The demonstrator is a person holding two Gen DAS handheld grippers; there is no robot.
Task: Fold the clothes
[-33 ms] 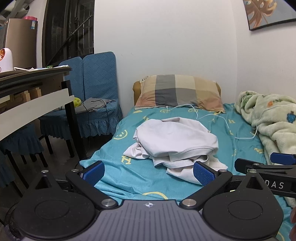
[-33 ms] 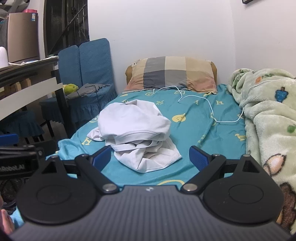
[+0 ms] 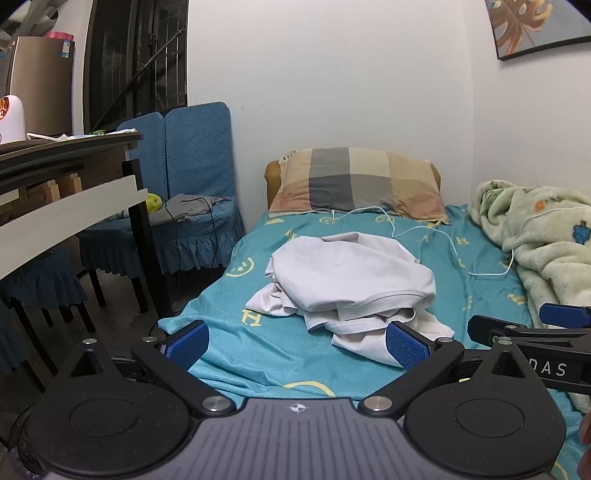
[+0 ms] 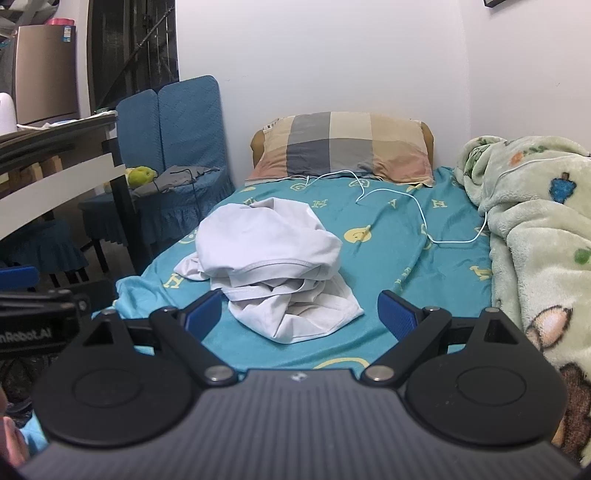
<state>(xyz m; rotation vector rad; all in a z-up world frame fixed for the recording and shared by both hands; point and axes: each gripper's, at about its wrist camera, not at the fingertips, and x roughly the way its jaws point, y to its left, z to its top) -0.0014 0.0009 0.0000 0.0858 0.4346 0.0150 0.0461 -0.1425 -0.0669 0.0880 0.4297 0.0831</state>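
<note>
Left wrist view gives us what the other lacks: a framed leaf picture [image 3: 539, 27] high on the wall, and the right gripper's blue-tipped finger reaching in from the right edge. We see the white garment [image 3: 351, 275] crumpled in a heap on the teal sheet of the bed [image 3: 258, 354], roughly mid-bed, below the checked pillow [image 3: 358, 182]. The bed's left edge drops to bare floor beside a dark table leg [image 3: 146, 236], so room is tight on that side; teal sheet lies open in front of the heap. Our left gripper [image 3: 297, 341] has its jaws spread wide with nothing between the pads, the right pad just overlapping the garment's near hem in the picture, though we cannot tell if it touches.

Right wrist view shows more of the fleece blanket [image 4: 535, 236] piled along the bed's right side, with a white cable [image 4: 421, 218] trailing from the pillow toward it. Open sheet lies between garment and blanket. The left gripper's body enters at the left edge. Our right gripper [image 4: 301, 314] hangs with jaws fully apart and empty, the garment's near end lying between the pads in the picture.
</note>
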